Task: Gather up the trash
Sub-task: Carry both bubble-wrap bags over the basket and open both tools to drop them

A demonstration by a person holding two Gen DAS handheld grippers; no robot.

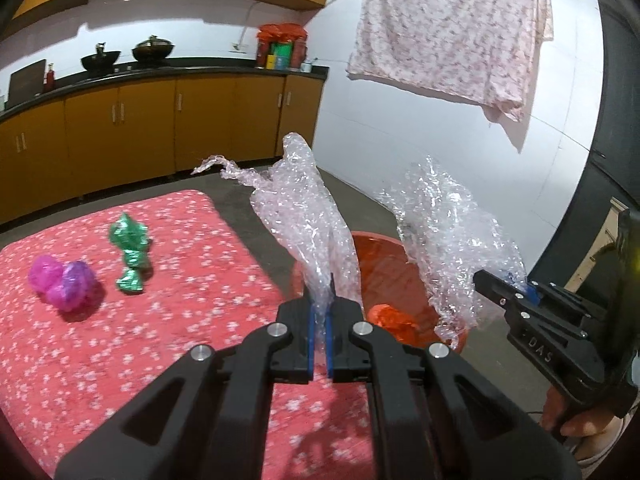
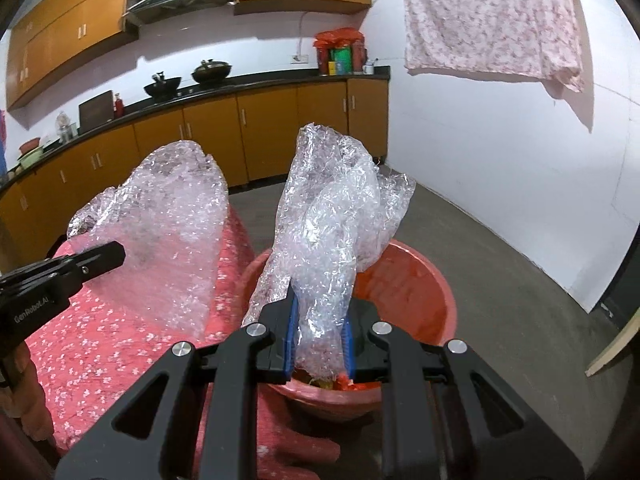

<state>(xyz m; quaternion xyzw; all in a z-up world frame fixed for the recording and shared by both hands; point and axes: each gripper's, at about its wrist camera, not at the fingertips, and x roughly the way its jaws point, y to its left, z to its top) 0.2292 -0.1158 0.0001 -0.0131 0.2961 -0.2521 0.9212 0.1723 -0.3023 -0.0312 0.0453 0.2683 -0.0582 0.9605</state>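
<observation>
My left gripper is shut on a clear crumpled plastic wrap that stands up from its blue pads, just left of the red basin. My right gripper is shut on a second clear plastic wrap, held over the red basin. Each gripper shows in the other's view: the right gripper at the right with its wrap, the left gripper at the left with its wrap. Orange trash lies inside the basin. A green wrapper and a pink-purple wrapper lie on the red floral cloth.
The basin stands on the grey floor beside the cloth-covered table. Orange cabinets with a black counter run along the back wall. A pink floral cloth hangs on the white wall at the right. A hand grips the right gripper's handle.
</observation>
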